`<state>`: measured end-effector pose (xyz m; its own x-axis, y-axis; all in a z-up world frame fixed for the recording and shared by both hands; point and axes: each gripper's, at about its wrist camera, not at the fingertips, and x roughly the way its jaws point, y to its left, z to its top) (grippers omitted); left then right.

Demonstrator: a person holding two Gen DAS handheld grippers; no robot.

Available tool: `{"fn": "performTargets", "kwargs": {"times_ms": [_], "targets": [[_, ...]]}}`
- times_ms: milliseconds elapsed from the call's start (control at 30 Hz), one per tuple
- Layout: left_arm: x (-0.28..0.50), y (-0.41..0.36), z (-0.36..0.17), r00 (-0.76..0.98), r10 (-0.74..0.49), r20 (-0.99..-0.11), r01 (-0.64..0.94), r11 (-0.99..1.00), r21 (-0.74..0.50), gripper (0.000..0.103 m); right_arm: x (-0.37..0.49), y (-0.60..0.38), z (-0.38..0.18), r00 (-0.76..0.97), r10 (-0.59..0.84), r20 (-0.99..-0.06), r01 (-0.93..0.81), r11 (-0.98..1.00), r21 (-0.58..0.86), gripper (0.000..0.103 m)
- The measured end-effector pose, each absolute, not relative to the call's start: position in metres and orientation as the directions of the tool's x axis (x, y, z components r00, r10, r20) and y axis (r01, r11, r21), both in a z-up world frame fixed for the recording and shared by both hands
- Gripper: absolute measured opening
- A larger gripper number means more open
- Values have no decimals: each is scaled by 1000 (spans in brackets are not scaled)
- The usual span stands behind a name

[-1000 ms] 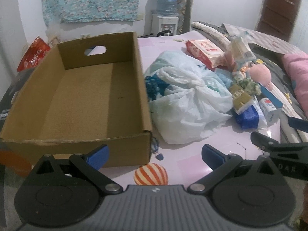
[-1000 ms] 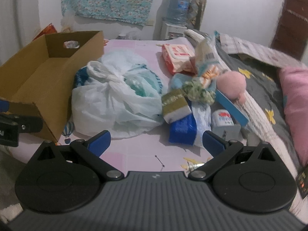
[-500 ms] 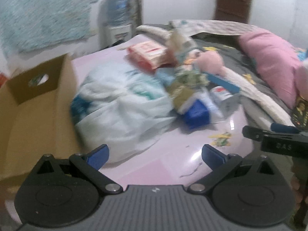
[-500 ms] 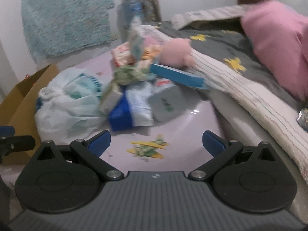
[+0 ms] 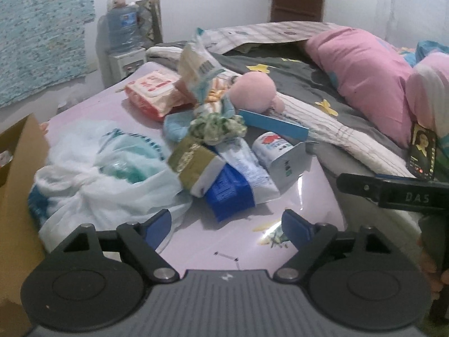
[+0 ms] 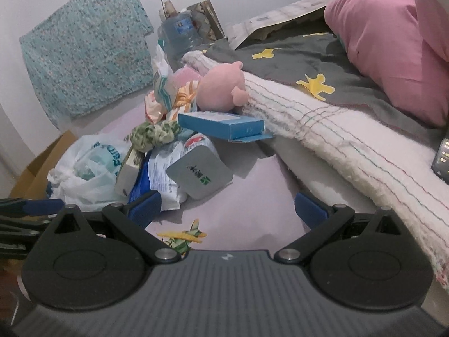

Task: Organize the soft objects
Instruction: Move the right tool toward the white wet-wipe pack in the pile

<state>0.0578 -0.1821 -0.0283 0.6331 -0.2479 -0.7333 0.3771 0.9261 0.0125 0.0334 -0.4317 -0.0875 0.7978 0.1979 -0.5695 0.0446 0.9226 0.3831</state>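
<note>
Closing with nothing between its pads, the left gripper (image 5: 224,224) faces the red wipes pack (image 5: 151,95), half-hidden from the right view; right gripper (image 6: 227,207), spread and empty, faces the pink plush (image 6: 221,90) in the pile.

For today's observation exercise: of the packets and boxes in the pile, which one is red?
The wipes packet at the far side of the pile, red-orange with a white flap; the others are blue, gold, grey or white.

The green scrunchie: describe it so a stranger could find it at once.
Start at the pink mat beside the bed, where a heap of packets lies right of the white plastic bag. The green scrunchie sits on top of that heap, just below the pink plush toy. It alone is ruffled, mottled green-and-white fabric.
</note>
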Motion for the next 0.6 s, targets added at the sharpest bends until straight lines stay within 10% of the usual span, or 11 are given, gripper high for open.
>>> {"fn": "performTargets", "kwargs": {"times_ms": [433,600], "targets": [[76,-212,-37,623,-313,-717,470,882,23,70,49,-434,-92,802,276,-531,-26,902,430,80],[85,-227,-42,613,-359,-704,526,850,24,49,66,-437,-92,807,318,-498,-77,892,445,66]]}}
